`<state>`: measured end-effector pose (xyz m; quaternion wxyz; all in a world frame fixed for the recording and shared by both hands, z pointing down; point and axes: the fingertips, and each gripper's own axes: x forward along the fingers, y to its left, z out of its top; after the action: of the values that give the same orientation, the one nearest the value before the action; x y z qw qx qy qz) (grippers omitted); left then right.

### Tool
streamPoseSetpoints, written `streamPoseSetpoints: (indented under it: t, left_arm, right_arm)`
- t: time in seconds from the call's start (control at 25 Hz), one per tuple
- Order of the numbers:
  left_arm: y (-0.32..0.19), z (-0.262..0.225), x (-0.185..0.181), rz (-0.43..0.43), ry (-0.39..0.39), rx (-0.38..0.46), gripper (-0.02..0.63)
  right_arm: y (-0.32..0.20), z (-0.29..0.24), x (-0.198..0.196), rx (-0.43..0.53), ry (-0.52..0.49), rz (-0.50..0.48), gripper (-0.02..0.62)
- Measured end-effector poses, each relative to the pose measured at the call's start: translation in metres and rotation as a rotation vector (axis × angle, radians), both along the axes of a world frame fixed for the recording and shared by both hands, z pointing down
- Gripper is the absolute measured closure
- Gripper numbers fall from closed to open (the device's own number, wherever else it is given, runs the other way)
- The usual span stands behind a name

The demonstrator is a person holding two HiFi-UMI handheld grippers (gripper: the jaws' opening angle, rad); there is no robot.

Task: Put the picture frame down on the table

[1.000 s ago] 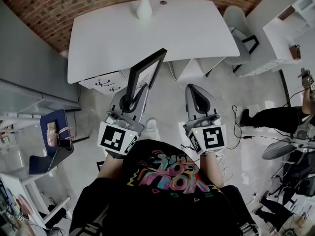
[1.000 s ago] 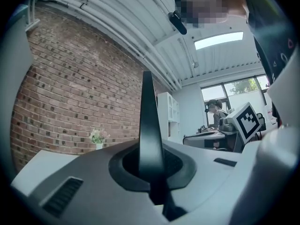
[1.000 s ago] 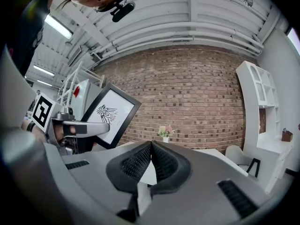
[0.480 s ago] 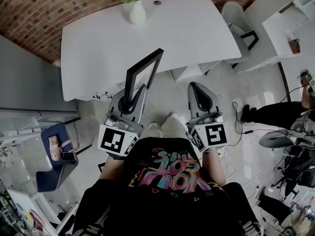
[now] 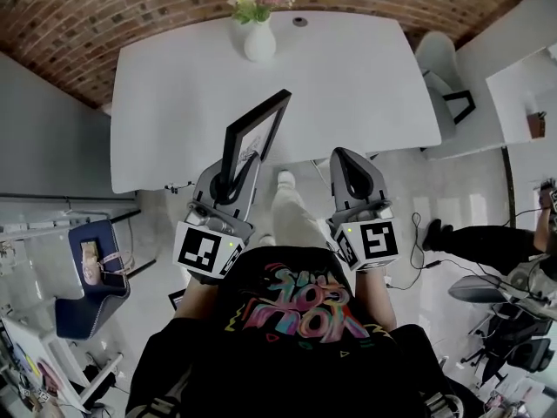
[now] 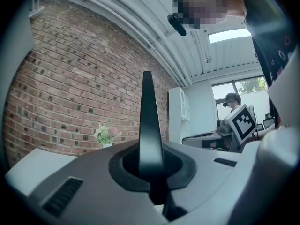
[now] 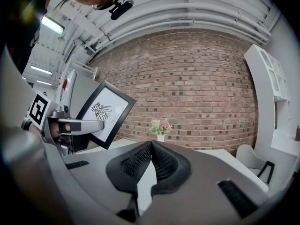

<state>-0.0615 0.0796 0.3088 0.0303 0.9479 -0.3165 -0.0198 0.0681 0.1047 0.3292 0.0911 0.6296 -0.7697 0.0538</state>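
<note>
The left hand-held gripper (image 5: pixel 233 174) is clamped on the lower edge of the picture frame (image 5: pixel 255 133), its jaws pressed tight against both sides of the black border. The frame rises upright out of them and tilts slightly away from the person. In the left gripper view only its thin edge shows, standing straight up from between the jaws. The frame is in the air, not resting on anything. In the head view its upper part overlaps the near edge of the white tabletop (image 5: pixel 348 77), which spreads out ahead of both grippers. The frame's white sheet with a dark winged drawing faces the right hand-held gripper (image 5: pixel 349 158), which is beside the left one and apart from it. Its ribbed jaws are pressed together with nothing between them. Far ahead of the left hand-held gripper, near the back edge of the tabletop, stands a white vase (image 5: pixel 259 40) of pink and pale flowers, with a brick wall (image 5: pixel 104 7) behind it. A white chair (image 5: pixel 438 57) sits ahead and to the right of the right hand-held gripper.
</note>
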Motion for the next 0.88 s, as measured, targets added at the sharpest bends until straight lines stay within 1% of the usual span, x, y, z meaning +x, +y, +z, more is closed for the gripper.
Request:
streamPoseSetpoints:
  t: [0.16, 0.36, 0.52, 0.6, 0.68, 0.88]
  left_arm:
    - [-0.052, -0.004, 0.024, -0.041, -0.007, -0.002, 0.577]
    - [-0.122, -0.012, 0.053, -0.095, -0.015, 0.003, 0.577]
    - [-0.166, -0.021, 0.078, -0.134, -0.019, 0.013, 0.576]
    - [-0.186, -0.023, 0.085, -0.157, -0.02, 0.013, 0.577]
    - [-0.204, -0.024, 0.089, -0.183, -0.018, 0.01, 0.577]
    - [-0.231, -0.02, 0.092, -0.225, -0.023, -0.022, 0.576]
  right_arm:
    - [-0.06, -0.005, 0.026, 0.011, -0.013, -0.039, 0.574]
    - [-0.142, -0.023, 0.052, 0.076, -0.027, -0.108, 0.574]
    - [-0.195, -0.031, 0.078, 0.095, -0.031, -0.152, 0.574]
    - [-0.22, -0.036, 0.084, 0.101, -0.041, -0.174, 0.574]
    - [-0.24, -0.033, 0.089, 0.088, -0.021, -0.21, 0.574]
    - [-0.277, -0.032, 0.089, 0.074, -0.024, -0.271, 0.574]
